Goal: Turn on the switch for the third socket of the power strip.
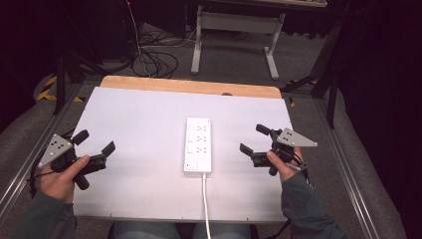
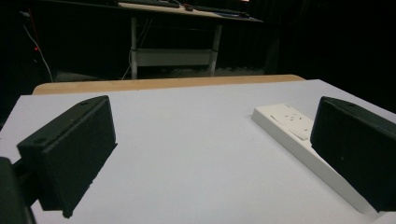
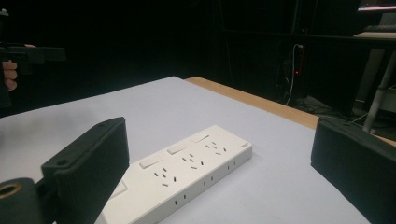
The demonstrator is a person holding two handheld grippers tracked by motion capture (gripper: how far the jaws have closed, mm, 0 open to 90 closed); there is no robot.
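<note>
Your left gripper [image 1: 94,142] hovers over the table's [image 1: 139,124] left side with its jaws spread and nothing between them. Your right gripper [image 1: 253,139] is just as wide apart — also empty. The white power strip [image 1: 197,144] lies flat mid-table between the two, well apart from both, its cord [image 1: 205,204] running toward you.

Power strip [image 1: 198,144] — smooth white plastic
</note>
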